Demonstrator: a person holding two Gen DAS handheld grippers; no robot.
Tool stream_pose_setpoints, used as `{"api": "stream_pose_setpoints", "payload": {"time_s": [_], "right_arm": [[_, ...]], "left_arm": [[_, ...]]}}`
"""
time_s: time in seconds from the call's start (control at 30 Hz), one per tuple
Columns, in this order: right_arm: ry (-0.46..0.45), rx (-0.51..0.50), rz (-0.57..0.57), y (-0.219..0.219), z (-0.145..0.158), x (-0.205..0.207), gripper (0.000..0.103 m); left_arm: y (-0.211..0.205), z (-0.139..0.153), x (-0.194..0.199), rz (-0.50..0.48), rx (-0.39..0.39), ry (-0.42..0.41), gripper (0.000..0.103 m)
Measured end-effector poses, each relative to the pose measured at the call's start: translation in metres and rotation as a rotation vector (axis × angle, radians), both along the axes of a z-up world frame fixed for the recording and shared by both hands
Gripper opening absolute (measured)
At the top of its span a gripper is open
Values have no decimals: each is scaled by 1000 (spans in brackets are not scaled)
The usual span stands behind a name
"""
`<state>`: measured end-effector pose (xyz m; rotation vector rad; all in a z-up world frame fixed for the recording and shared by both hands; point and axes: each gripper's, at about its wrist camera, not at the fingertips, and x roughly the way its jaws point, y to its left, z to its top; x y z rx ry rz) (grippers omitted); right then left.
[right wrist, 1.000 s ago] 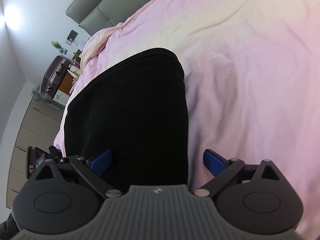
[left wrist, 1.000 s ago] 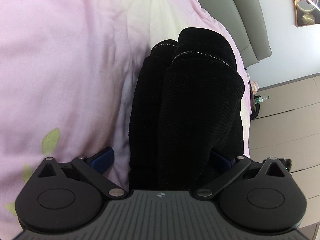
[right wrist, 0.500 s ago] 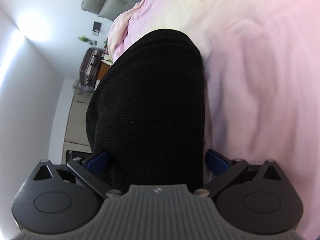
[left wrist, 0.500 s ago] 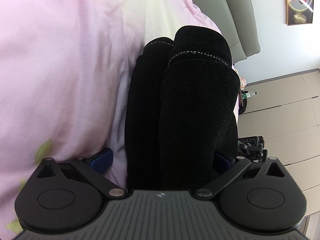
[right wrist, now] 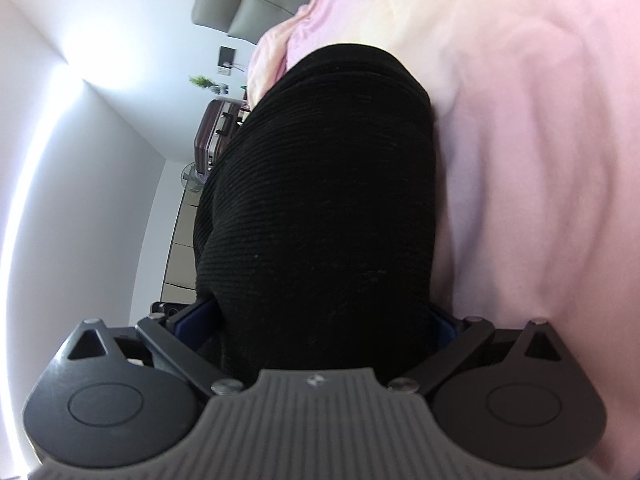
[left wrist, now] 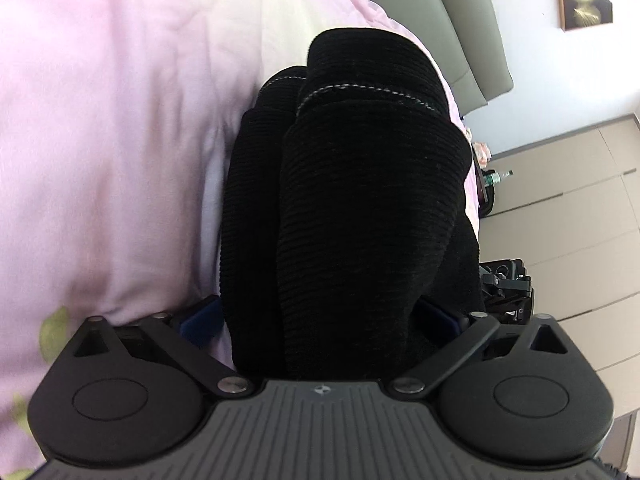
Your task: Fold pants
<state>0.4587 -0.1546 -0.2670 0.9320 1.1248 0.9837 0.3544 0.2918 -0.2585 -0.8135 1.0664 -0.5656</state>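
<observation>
- Left tool: clenched on the pants, blue pads pressed into a thick wad of black ribbed cloth.
- Right tool: likewise clamped on the pants, cloth filling the whole gap between its pads.
- Pants: held up at the near end by both tools, far end draped toward the bed; on the left tool's side, at least two layers lie stacked, with a pale stitched hem across the upper layer.
- Progress, as a judgement: at least one fold looks made and another is in hand; laying the bundle flat on the bed and letting go remain.
- Containers: a maroon suitcase stands closed beyond the bed, its contents hidden; nothing else in view holds anything.
</observation>
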Motion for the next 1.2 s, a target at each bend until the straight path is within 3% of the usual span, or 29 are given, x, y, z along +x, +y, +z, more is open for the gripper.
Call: {"api": "stream_pose_setpoints", "payload": {"time_s": [0.13, 0.27, 0.67, 0.97, 1.2], "right_arm": [[-20, 19, -20, -7, 2, -4, 75], [-33, 27, -48, -9, 16, -14, 67], [-149, 76, -61, -34, 108, -60, 64], [-237, 71, -125, -112, 191, -126, 64], [-274, 35, -225, -197, 228, -184, 64]], "left_arm": [[-5, 11, -3, 0, 11, -4, 88], [-7, 27, -7, -4, 55, -17, 78], [-30, 110, -47, -46, 34, -103, 74], [-113, 181, -80, -127, 43, -181, 74], [-198, 207, -100, -231, 18, -211, 74]]}}
